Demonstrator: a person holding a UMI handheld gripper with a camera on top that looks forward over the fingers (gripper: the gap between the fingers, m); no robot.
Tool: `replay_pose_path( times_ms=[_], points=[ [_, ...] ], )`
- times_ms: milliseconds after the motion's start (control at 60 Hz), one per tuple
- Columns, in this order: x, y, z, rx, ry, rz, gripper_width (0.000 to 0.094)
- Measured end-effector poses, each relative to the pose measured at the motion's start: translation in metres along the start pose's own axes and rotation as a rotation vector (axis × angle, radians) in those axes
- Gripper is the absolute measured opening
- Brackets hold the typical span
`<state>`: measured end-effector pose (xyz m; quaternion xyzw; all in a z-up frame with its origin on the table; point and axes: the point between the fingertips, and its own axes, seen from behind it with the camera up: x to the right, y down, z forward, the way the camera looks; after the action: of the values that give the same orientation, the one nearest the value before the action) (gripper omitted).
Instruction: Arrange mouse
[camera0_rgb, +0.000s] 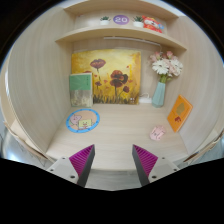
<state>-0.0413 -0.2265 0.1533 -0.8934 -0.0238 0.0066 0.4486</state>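
Fingers of the gripper (113, 165) stand spread, holding nothing, above the desk (115, 130). No mouse is clearly visible; the small pink thing (157, 132) at two o'clock might be it. A misjudged reach risks toppling the vase (160, 92) beyond

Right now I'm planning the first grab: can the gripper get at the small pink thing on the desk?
Probably yes. The gripper is open, and the small pink thing lies just ahead of the right finger on bare desk, nothing between.
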Motion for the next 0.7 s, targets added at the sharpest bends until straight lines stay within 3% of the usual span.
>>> replay_pose_path(
  times_ms=[417,700],
  points=[
    [0.110,0.097,0.058,-0.164,0.063,0.072,0.0752],
    [0.194,0.093,0.125,-0.251,0.106,0.119,0.0740]
  ],
)
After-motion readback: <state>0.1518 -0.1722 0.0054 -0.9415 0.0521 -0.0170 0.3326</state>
